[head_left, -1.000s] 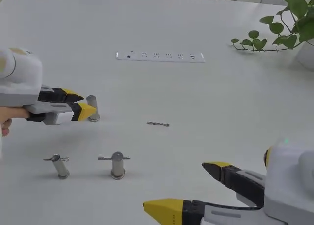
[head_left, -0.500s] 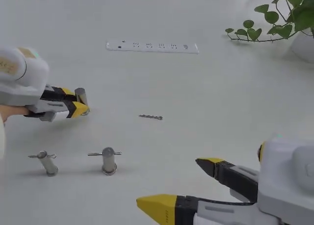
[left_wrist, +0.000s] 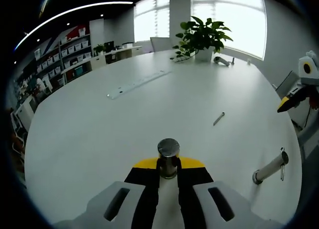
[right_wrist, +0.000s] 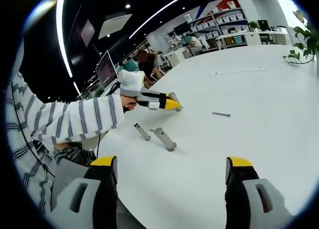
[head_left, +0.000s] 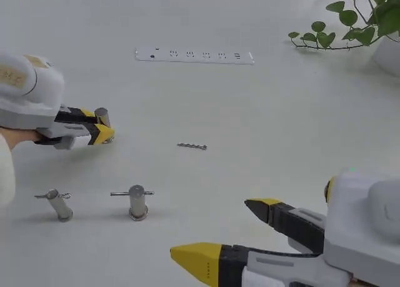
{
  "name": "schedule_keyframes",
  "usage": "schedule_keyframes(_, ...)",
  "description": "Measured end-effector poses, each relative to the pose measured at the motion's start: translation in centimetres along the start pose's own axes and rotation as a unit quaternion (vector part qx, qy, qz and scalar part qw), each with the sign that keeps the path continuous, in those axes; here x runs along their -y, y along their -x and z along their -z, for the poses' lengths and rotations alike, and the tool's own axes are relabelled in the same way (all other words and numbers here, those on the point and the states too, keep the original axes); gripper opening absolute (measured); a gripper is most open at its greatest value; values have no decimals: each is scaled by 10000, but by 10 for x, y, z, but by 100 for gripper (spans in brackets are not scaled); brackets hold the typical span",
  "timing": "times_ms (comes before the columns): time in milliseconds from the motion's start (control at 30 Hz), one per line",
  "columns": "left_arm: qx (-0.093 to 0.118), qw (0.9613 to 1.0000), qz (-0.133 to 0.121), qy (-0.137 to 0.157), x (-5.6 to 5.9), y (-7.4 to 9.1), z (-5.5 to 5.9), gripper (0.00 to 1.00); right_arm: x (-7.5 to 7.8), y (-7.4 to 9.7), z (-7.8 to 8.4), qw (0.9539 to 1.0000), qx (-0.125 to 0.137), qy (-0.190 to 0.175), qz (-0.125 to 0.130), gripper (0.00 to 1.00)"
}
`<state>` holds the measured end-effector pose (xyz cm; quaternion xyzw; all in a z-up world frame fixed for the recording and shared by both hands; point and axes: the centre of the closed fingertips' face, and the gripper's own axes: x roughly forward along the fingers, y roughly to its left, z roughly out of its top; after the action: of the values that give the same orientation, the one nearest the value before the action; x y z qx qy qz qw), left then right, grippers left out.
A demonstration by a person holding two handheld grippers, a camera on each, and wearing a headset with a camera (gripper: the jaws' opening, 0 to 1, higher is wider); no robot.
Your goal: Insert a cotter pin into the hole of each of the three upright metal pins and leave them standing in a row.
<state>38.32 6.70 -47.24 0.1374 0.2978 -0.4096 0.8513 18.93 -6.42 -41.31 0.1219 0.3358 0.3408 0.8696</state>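
Gripping an upright metal pin (left_wrist: 168, 151) with the left gripper (head_left: 102, 125) at frame left, holding the right gripper (head_left: 209, 227) wide open at lower right.

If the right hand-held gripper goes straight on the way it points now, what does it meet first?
Most likely the nearer upright metal pin, already fitted with its cotter pin; depth is unclear, so this is a guess.
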Motion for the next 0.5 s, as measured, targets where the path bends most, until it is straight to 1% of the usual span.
schedule_keyframes(100,-5,10000,-20,-75,1,0,0,9,-1,0,-1,10000,6,6,-16,88)
schedule_keyframes(167,70,9999,-27,-78,2,1,-2,8,0,0,-1,10000,16,24,-16,88)
schedule_keyframes(200,178,9998,-3,-36,3,2,-6,8,0,0,-1,10000,21,21,-11,88)
schedule_keyframes(233,337,9994,21,74,5,3,-12,8,0,0,-1,10000,31,21,-8,88)
schedule_keyframes(267,354,9993,14,109,5,5,-15,8,0,0,-1,10000,33,20,-8,88)
schedule_keyframes(367,459,9989,-38,61,4,13,-26,9,0,1,-1,10000,14,64,-17,88)
schedule_keyframes(433,620,9980,-36,116,3,21,-35,8,-1,1,-1,10000,9,92,-26,88)
schedule_keyframes(500,711,9973,-40,191,3,30,-40,9,-2,2,-2,9999,24,125,-35,88)
